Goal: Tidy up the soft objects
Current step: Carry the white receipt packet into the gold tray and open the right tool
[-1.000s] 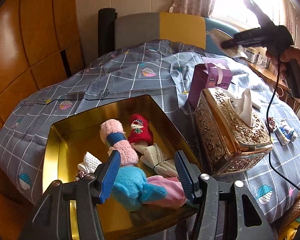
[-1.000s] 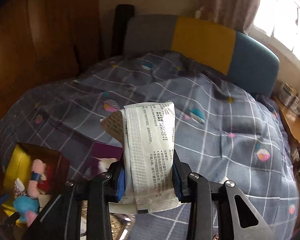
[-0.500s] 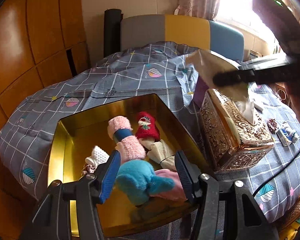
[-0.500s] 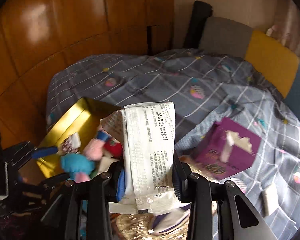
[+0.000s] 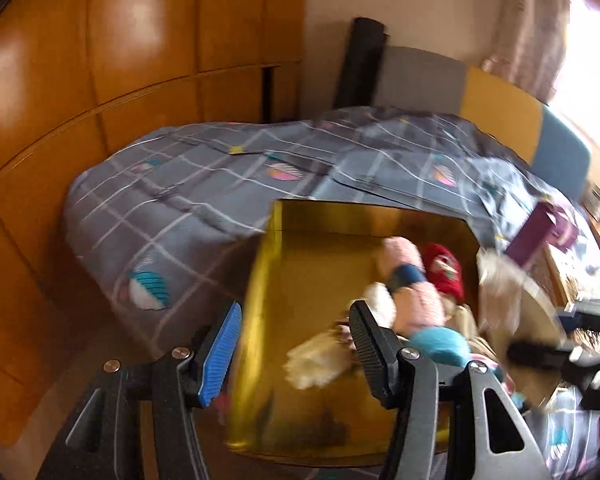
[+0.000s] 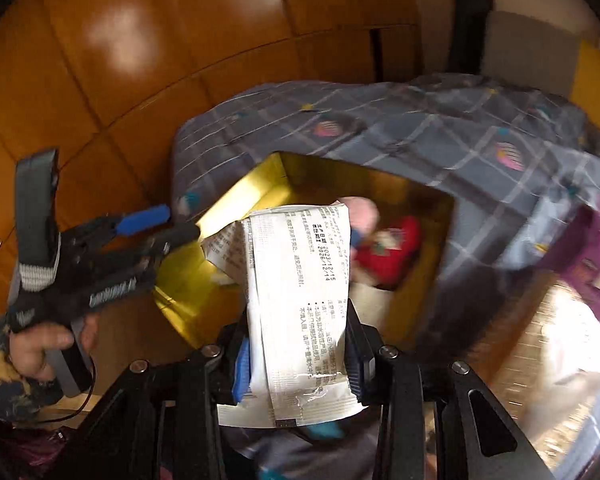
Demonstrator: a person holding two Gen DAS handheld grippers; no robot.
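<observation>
While clamped upright, white packet (image 6: 300, 300) sits between right fingers (image 6: 354, 356).

Motion blur smears the soft toys (image 5: 412, 304) in the gold box (image 5: 300, 280).

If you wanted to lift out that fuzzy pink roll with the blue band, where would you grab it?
Probably at the blue band round the middle of the pink roll, coming from above. The roll lies lengthwise in the gold box with a red plush close on one side and a white one on the other, so a sideways approach looks crowded.
</observation>
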